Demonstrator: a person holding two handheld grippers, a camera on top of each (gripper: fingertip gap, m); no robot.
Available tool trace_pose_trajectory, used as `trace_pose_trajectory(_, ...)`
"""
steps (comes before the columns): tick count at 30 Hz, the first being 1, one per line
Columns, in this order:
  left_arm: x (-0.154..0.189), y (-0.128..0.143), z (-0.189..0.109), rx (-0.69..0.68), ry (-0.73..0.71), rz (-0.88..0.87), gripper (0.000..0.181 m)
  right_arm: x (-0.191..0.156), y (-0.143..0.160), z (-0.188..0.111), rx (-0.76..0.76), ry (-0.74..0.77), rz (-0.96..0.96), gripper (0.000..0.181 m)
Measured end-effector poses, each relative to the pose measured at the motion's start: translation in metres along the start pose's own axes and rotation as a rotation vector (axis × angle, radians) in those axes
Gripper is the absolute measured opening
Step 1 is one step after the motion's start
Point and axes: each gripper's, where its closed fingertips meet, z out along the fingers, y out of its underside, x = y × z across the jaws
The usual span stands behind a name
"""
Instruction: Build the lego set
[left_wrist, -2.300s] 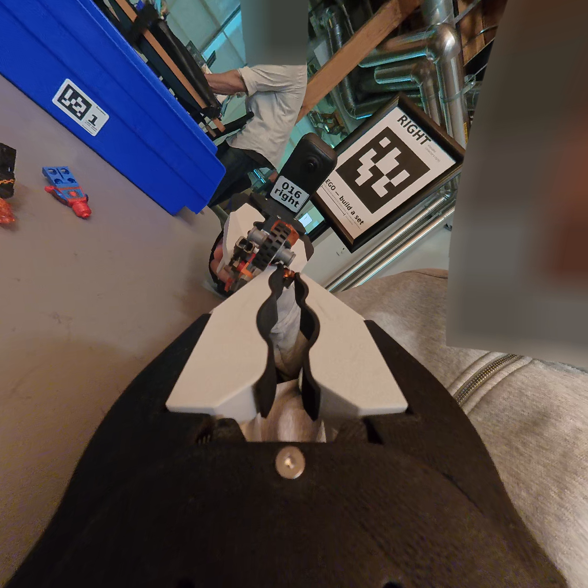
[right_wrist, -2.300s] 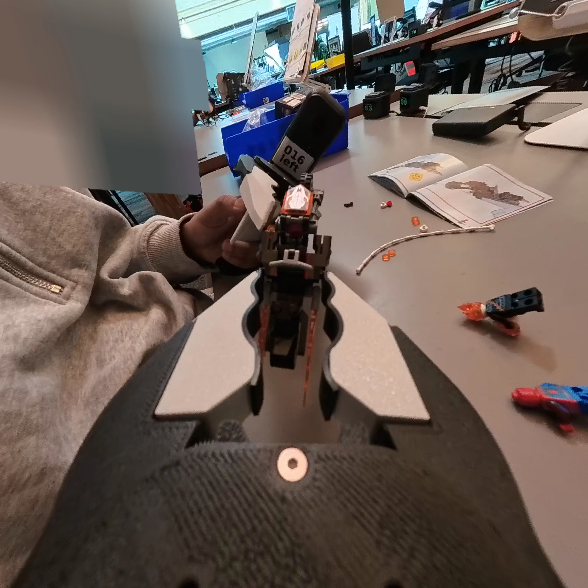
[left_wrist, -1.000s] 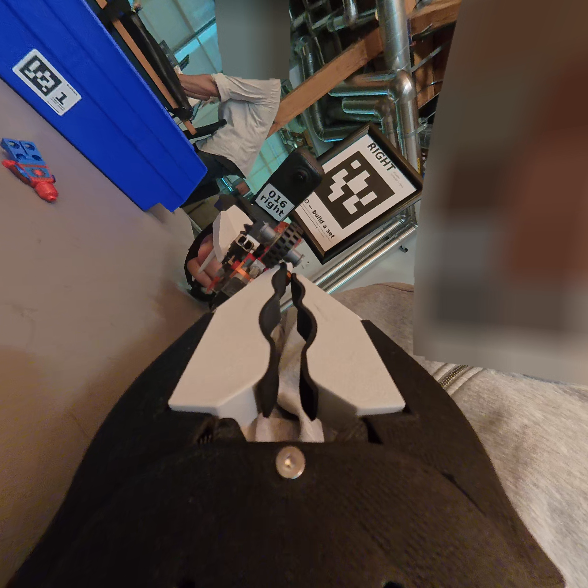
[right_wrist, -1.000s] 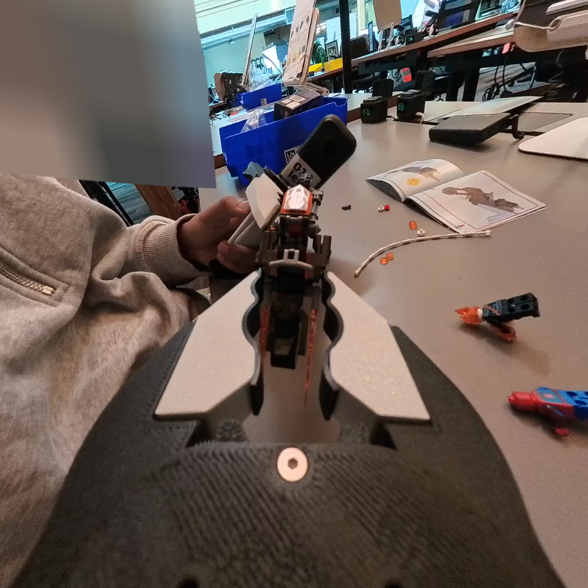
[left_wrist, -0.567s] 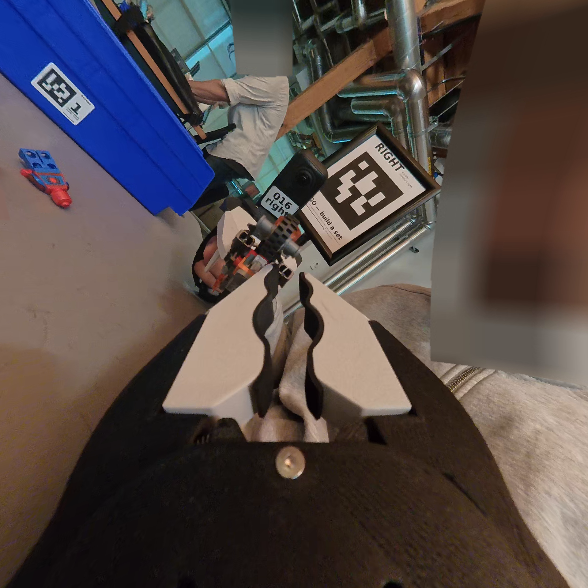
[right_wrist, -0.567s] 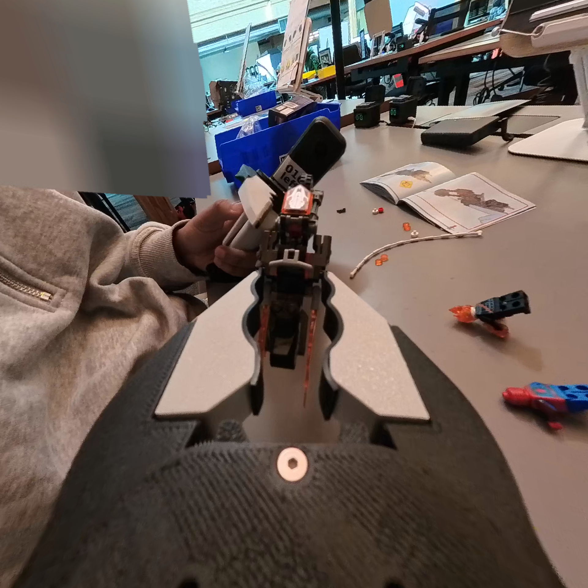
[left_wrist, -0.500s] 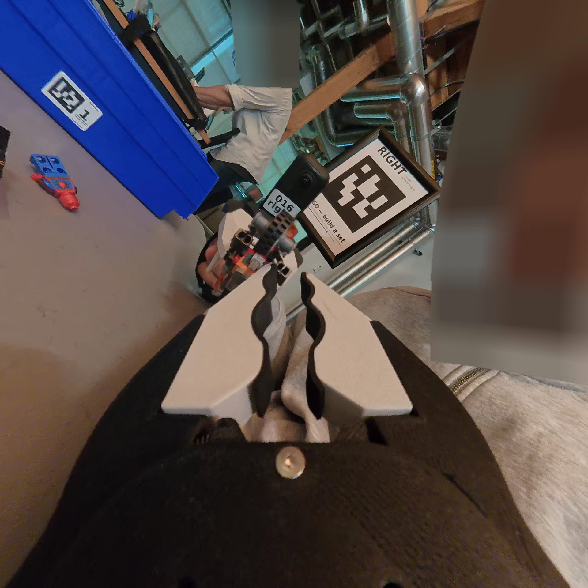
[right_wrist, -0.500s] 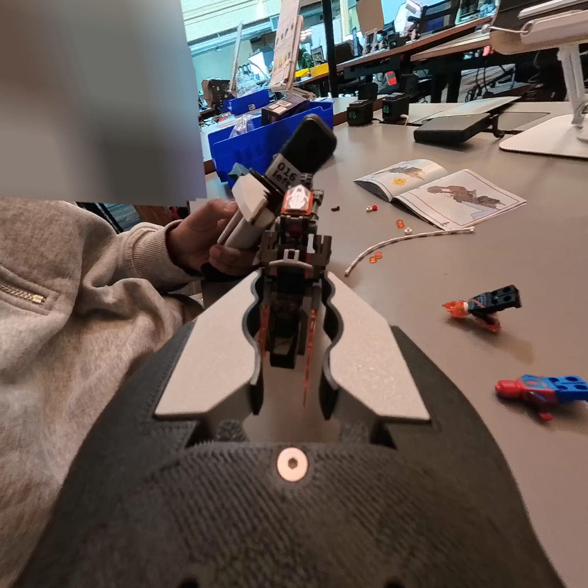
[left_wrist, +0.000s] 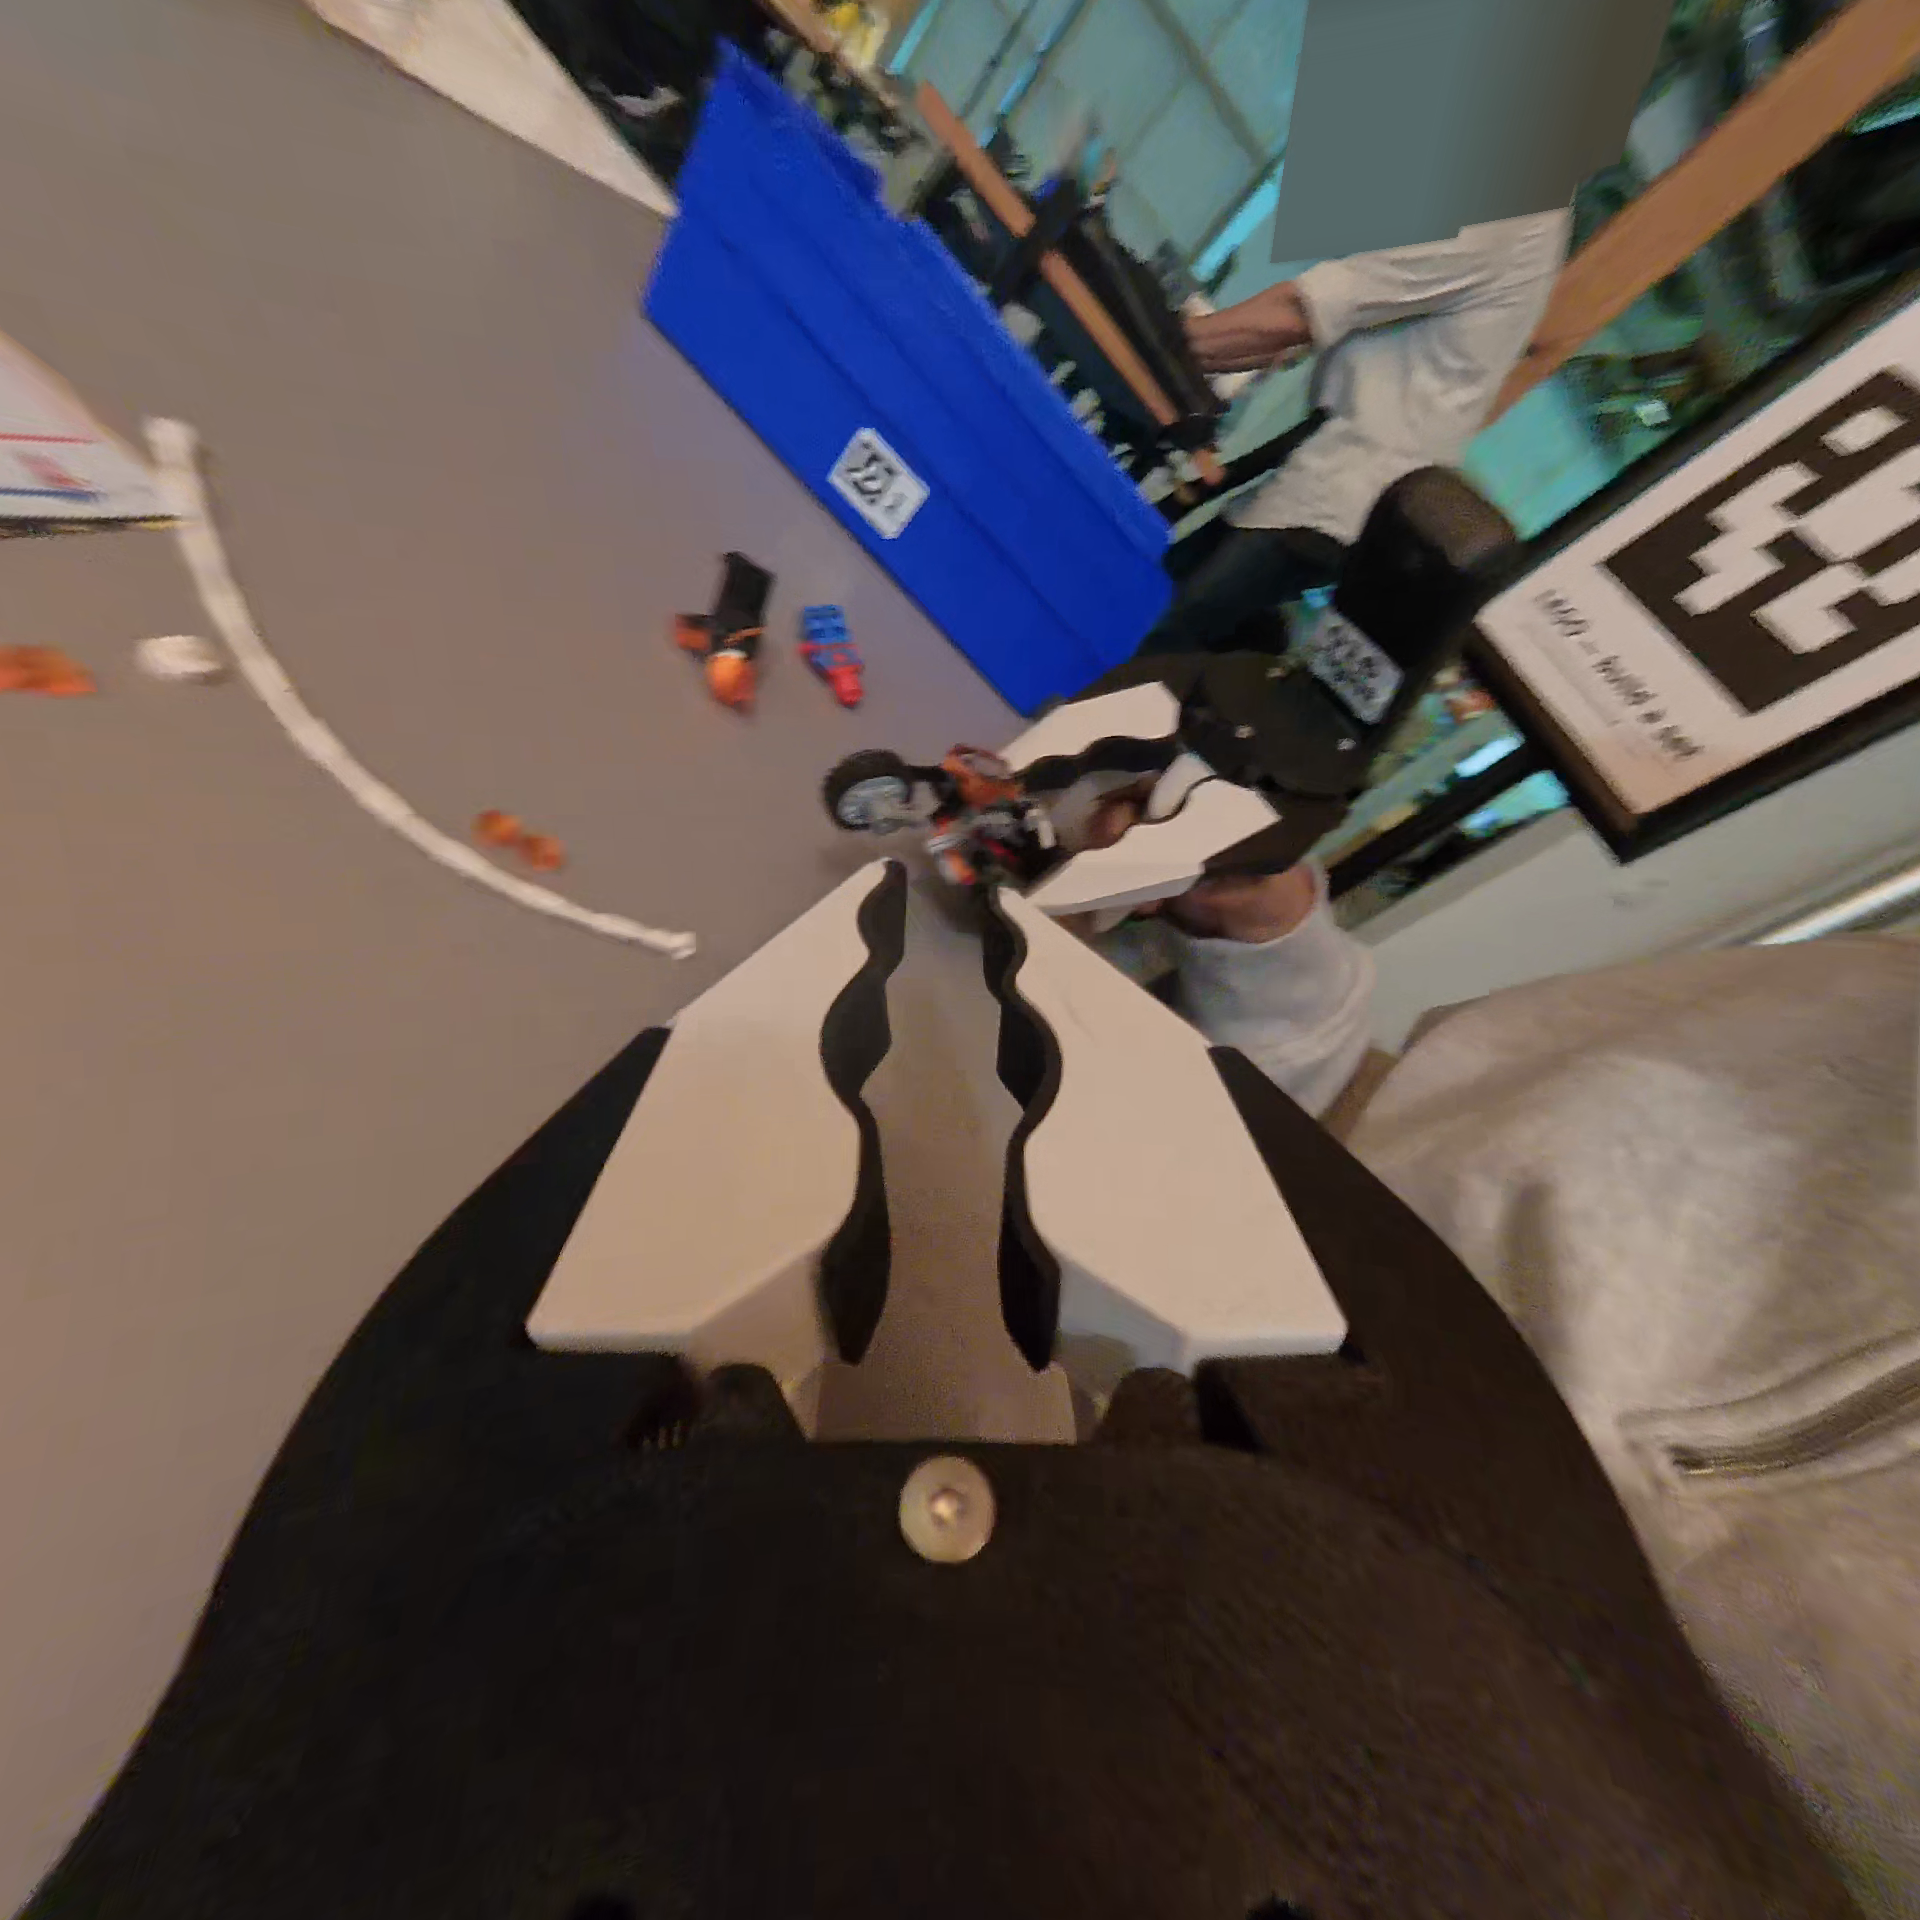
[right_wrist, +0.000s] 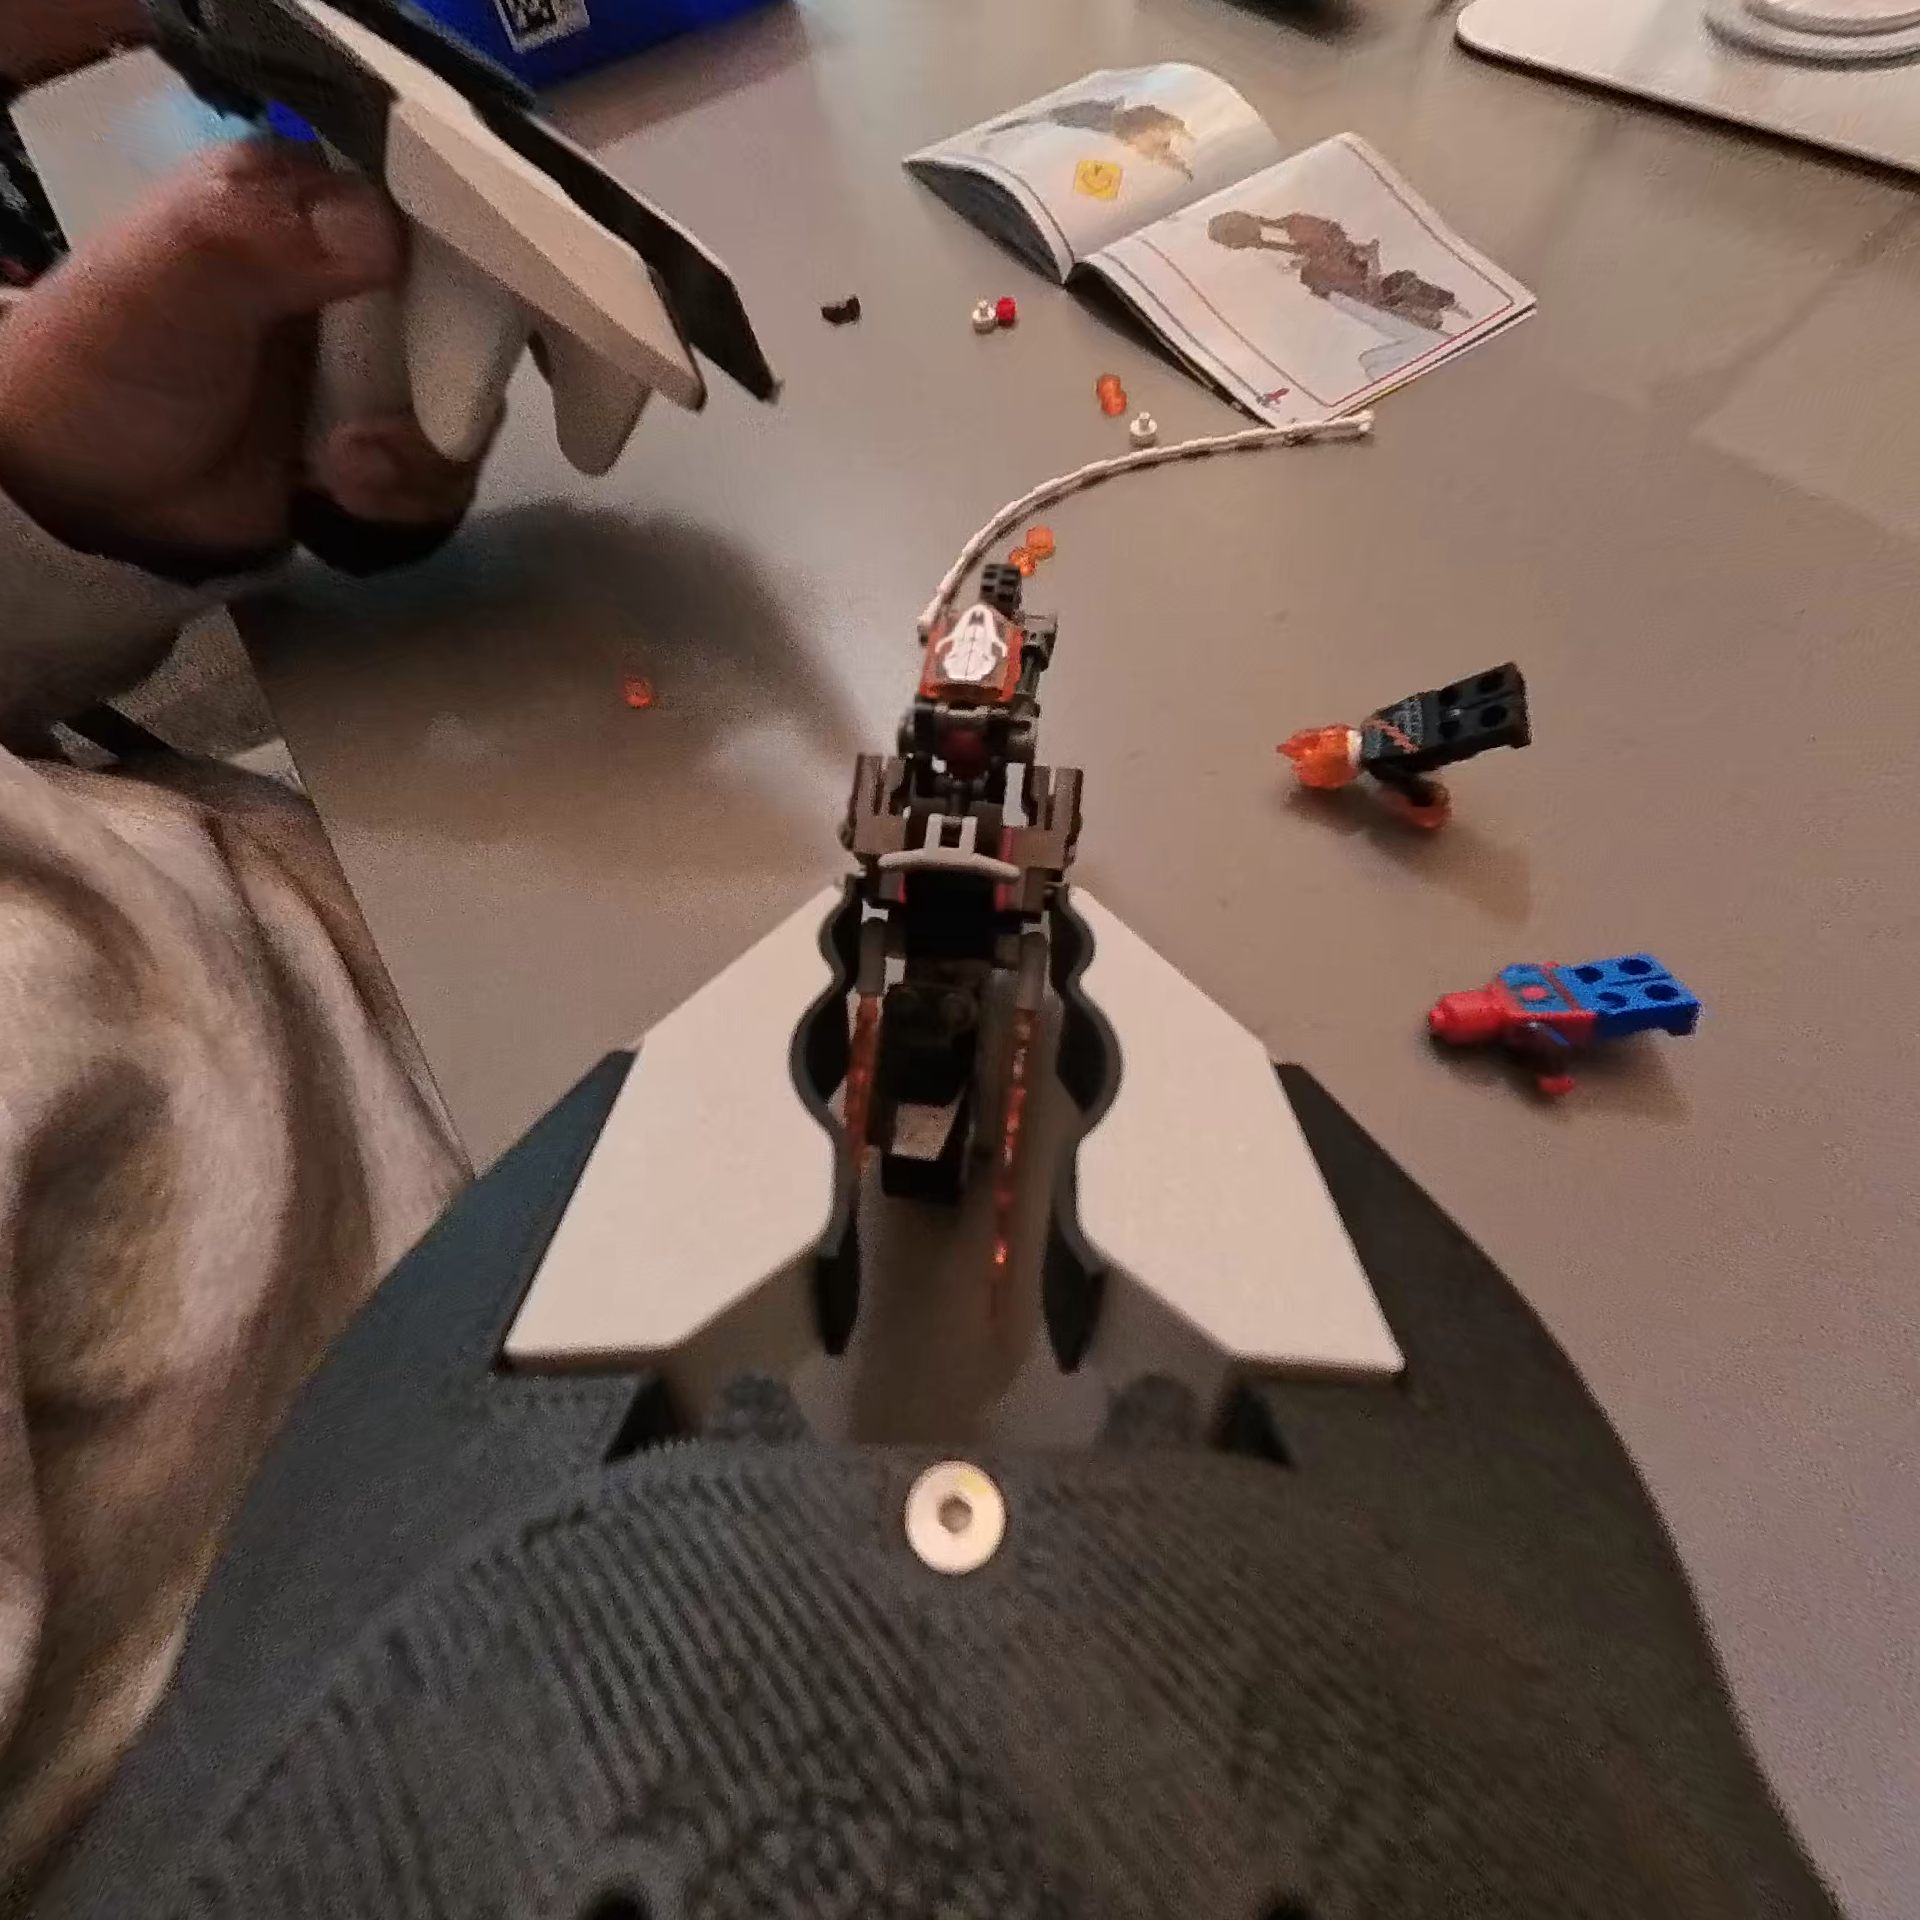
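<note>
One lego motorcycle (right_wrist: 961, 935), clamped by the right gripper (right_wrist: 951, 914) at frame centre, above the grey table (right_wrist: 1558, 623).

Front wheel (left_wrist: 868, 802) of the motorcycle points away from the gripper, seen mid-frame in the left wrist view. Left gripper (left_wrist: 940, 894) is parted and empty; in the right wrist view it sits upper left, apart from the model. On the table: white chain (right_wrist: 1122, 478) just beyond the model, orange studs (right_wrist: 1034, 551) beside it, two minifigures (right_wrist: 1413, 743) (right_wrist: 1558, 1013) at right, open instruction booklet (right_wrist: 1247, 229) at top, blue bin (left_wrist: 894, 436).
</note>
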Motion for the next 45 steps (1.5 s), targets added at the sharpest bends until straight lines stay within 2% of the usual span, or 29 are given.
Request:
trace_pose_trajectory(3,-0.021,0.004,-0.026,-0.025,-0.150,0.049,0.012,0.000,0.003,0.003,-0.027,0.013,-0.014,0.035)
trace_pose_trajectory(6,-0.018,0.014,-0.040,-0.062,-0.160,0.079,0.015,0.000,0.006,0.006,-0.048,0.024,-0.030,0.035)
trace_pose_trajectory(10,-0.007,0.047,-0.029,-0.194,-0.134,0.115,0.027,0.000,0.011,0.012,-0.091,0.048,-0.070,0.035)
trace_pose_trajectory(12,-0.003,0.060,-0.020,-0.263,-0.151,0.145,0.038,-0.002,0.009,0.014,-0.090,0.062,-0.093,0.034)
trace_pose_trajectory(19,-0.024,0.076,-0.012,-0.428,-0.377,0.359,0.033,-0.003,0.007,0.016,-0.087,0.087,-0.138,0.036)
trace_pose_trajectory(23,-0.028,0.075,-0.013,-0.432,-0.420,0.381,0.023,-0.004,0.004,0.015,-0.066,0.081,-0.138,0.045)
trace_pose_trajectory(32,-0.029,0.075,-0.013,-0.429,-0.384,0.311,0.008,-0.004,-0.008,0.019,-0.014,0.125,-0.104,0.052)
trace_pose_trajectory(45,-0.032,0.071,-0.013,-0.416,-0.390,0.294,0.005,0.000,-0.007,0.024,-0.038,0.178,-0.123,0.038)
